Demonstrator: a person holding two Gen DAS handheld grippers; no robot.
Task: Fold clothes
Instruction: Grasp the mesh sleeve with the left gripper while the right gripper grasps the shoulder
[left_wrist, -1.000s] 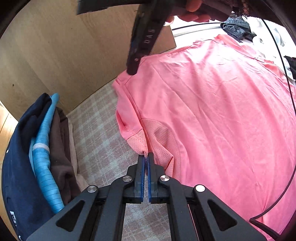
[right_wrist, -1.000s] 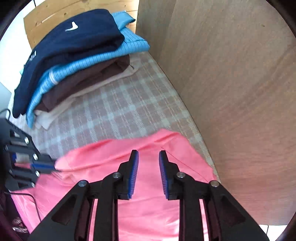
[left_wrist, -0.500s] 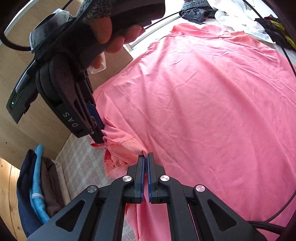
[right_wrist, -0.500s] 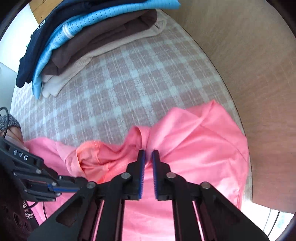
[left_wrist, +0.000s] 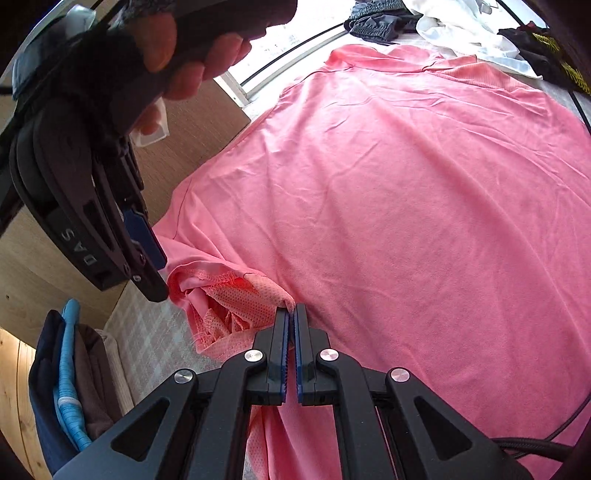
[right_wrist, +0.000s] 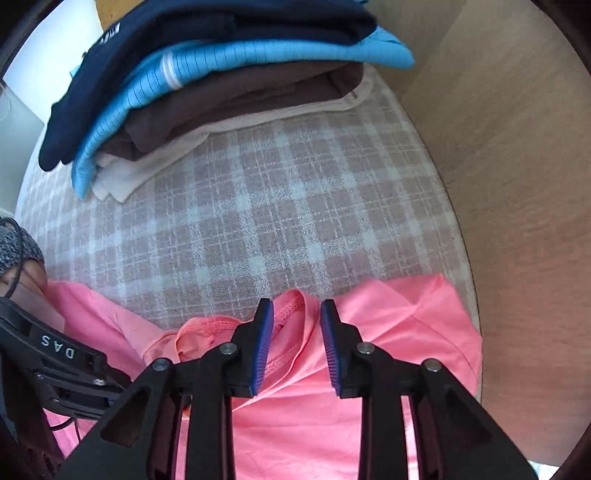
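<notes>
A pink shirt (left_wrist: 388, 206) lies spread flat on the bed. Its near sleeve (left_wrist: 229, 295), with a mesh panel, is bunched up at the shirt's left edge. My left gripper (left_wrist: 290, 314) is shut on the mesh edge of that sleeve. In the right wrist view, my right gripper (right_wrist: 296, 314) points almost straight down over the same sleeve. Its jaws are opening, and a raised fold of the stitched sleeve hem (right_wrist: 295, 332) stands between the blue pads without being pressed. One right finger (left_wrist: 110, 236) shows in the left wrist view, its tip beside the bunched sleeve.
A stack of folded clothes (right_wrist: 207, 74), navy on top, sits on the plaid bedcover (right_wrist: 258, 206) beyond the sleeve. A wooden panel (right_wrist: 517, 184) borders the bed. Loose unfolded garments (left_wrist: 461, 22) lie past the shirt's far end. A black cable (left_wrist: 535, 439) runs along the right.
My left gripper has drawn the sleeve inward and bunched it. My right gripper came down over the sleeve, closed on its hem fold half a second ago, and has now parted again.
</notes>
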